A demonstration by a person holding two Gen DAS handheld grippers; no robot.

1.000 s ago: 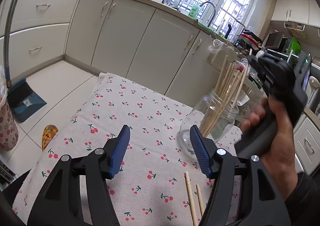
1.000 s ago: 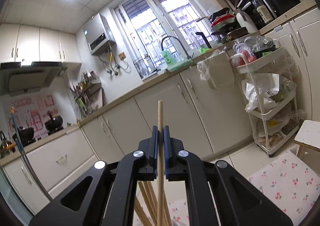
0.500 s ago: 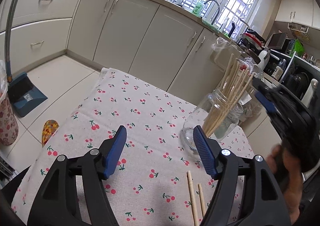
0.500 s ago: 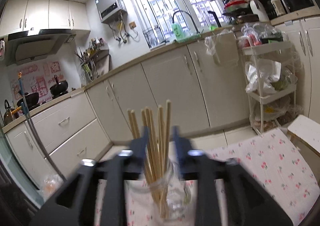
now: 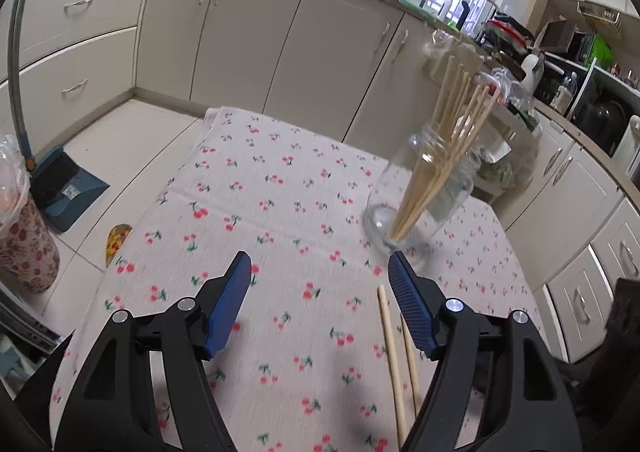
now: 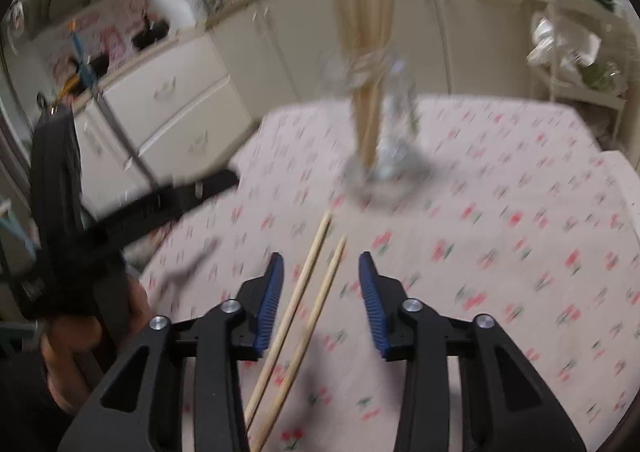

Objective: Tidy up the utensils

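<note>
- Glass jar (image 5: 424, 187) upright on cherry-print tablecloth (image 5: 280, 211), toward far right of table; bundle of chopsticks (image 5: 444, 139) already standing in it, leaning and fanned out above the rim.
- Two loose chopsticks (image 6: 308, 300) left flat on cloth, near side of jar, side by side and almost parallel, tips pointing toward jar.
- Right gripper (image 6: 320, 292) wide, holding nothing; loose pair lies between its blue pads in right wrist view. Height above cloth unclear; view blurred.
- Left gripper (image 5: 320, 292) wide, empty, over bare cloth just left of loose pair.
- Progress estimate: mostly done; two sticks left to go in the jar.
- Likely next: right gripper down onto one stick.
</note>
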